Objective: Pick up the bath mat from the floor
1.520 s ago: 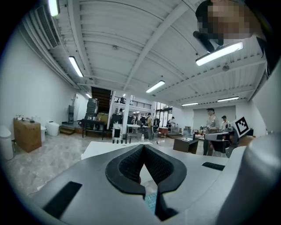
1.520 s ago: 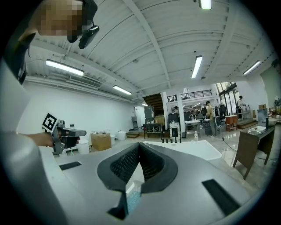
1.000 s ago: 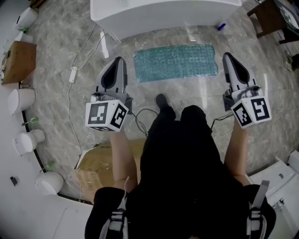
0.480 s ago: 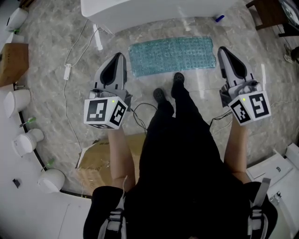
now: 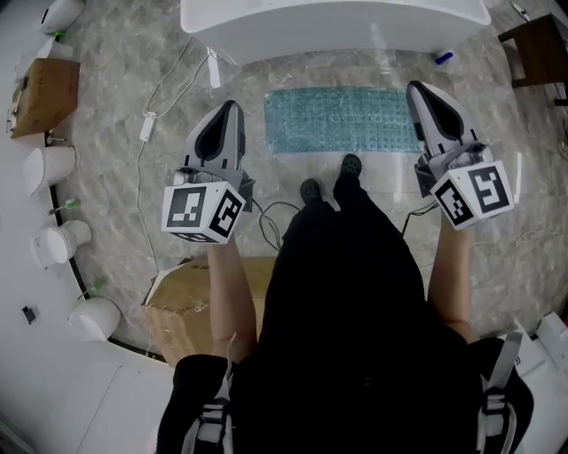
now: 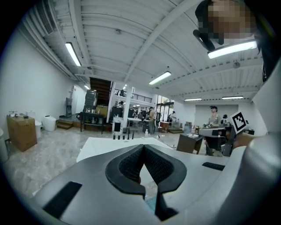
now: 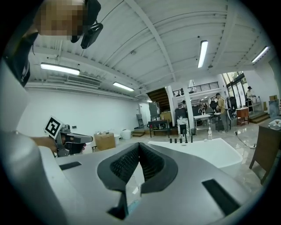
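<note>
The left gripper (image 5: 229, 111) is pinched shut, and nothing is in it. The right gripper (image 5: 417, 89) is pinched shut too, and it is empty. The person holds both up off the floor, the left one near the left end of the bath mat (image 5: 342, 120) and the right one by its right end. The blue-green mat lies flat on the floor. Two black shoes (image 5: 351, 165) stand right at its near edge. A white tub (image 5: 328, 22) sits just behind the mat. A brown box (image 5: 191, 306) is well back from the mat, on the left.
</note>
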The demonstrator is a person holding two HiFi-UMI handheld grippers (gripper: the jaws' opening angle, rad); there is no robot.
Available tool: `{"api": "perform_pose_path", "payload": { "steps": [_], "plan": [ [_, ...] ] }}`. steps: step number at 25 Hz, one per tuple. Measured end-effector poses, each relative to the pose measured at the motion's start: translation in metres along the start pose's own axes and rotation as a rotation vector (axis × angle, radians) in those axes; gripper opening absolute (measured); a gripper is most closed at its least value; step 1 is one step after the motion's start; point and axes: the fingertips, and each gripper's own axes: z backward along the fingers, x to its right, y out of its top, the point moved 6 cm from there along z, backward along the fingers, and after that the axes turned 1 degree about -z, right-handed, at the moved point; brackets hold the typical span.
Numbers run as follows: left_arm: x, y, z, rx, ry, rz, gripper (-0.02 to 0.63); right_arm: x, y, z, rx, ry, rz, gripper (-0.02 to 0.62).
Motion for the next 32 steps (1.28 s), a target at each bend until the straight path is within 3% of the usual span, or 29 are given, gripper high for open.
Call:
{"api": "perform_pose_path", "payload": {
  "steps": [6,15,25,32],
  "plan": [
    [0.002,0.001,-0.032,-0.001,0.082,0.022,0.009,0.037,-0.015,-0.036,-0.045,0.091,-0.027,0.014],
    [-0.025,-0.016,-0.035,-0.055,0.145,0.058,0.009,0.017,-0.037,-0.083,-0.102,0.197,-0.067,0.012],
    [-0.105,-0.045,-0.04,-0.081,0.122,0.065,0.009,-0.031,-0.06,-0.141,-0.108,0.169,-0.087,0.012],
    [-0.154,-0.114,-0.071,-0.164,0.094,0.04,0.009,-0.045,-0.123,-0.186,-0.175,0.119,-0.113,0.012]
  ]
}}
